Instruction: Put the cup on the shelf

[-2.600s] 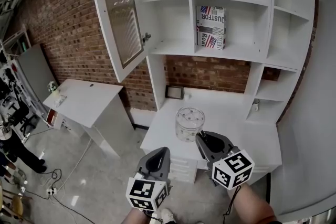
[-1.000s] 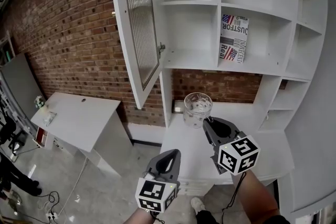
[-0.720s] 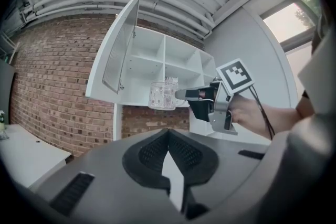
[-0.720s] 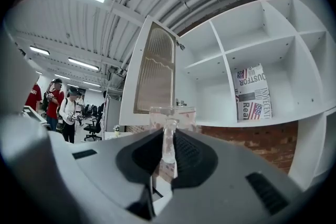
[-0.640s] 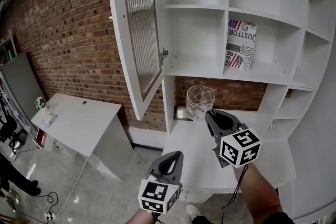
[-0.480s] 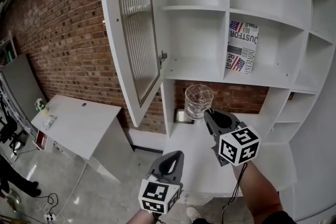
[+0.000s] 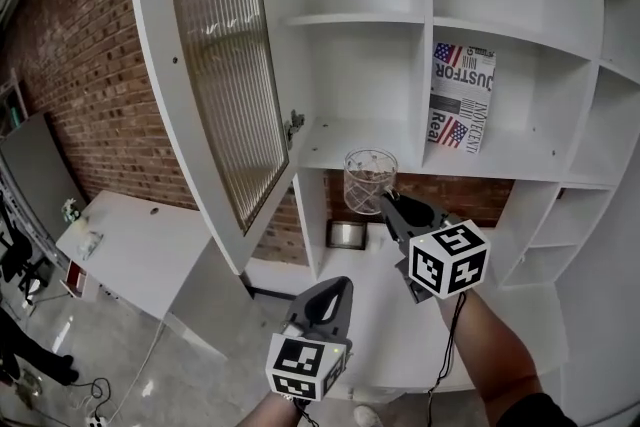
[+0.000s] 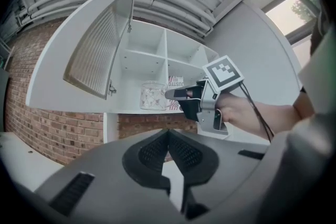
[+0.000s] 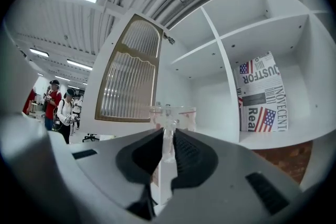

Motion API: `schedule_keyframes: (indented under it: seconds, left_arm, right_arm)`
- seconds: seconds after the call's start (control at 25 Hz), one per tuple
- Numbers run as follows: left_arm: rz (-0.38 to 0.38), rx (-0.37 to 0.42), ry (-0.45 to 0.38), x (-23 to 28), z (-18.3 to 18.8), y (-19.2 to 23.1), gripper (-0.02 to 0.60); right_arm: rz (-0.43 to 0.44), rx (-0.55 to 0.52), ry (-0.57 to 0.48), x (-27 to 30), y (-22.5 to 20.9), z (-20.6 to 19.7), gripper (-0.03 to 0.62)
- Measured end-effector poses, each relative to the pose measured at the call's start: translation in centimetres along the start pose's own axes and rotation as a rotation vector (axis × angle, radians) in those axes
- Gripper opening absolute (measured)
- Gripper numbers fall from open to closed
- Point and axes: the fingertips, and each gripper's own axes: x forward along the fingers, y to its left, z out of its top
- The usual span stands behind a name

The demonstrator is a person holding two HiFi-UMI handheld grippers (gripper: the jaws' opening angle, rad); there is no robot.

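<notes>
White shelving (image 7: 345, 143) filled my head view; my right gripper (image 7: 386, 201) held the glass cup (image 7: 370, 177) before it, between the open ribbed door (image 7: 225, 65) and a printed box (image 7: 462, 97). Left gripper view: my left gripper (image 8: 169, 139) was closed, empty. Right gripper view: jaws pinched the cup's wall.

One cup (image 7: 369, 177), two claws (image 7: 340, 285) (image 7: 386, 201), one printed box (image 7: 460, 97), one ribbed-glass door (image 7: 225, 65), perhaps two bystanders (image 9: 67, 110)

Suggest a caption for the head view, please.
Right claw holds a clear patterned glass cup before the white shelf, beside its open ribbed-glass door.
</notes>
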Motion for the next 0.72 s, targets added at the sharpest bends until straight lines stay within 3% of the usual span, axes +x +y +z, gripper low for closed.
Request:
schedule_keyframes:
  seconds: [0.72]
  left_arm:
    - [-0.004,0.001,0.002,7.2,0.3,3.2,0.005]
  right_arm:
    - [-0.086,0.0,0.062,9.5,-7.6,0.5,0.035]
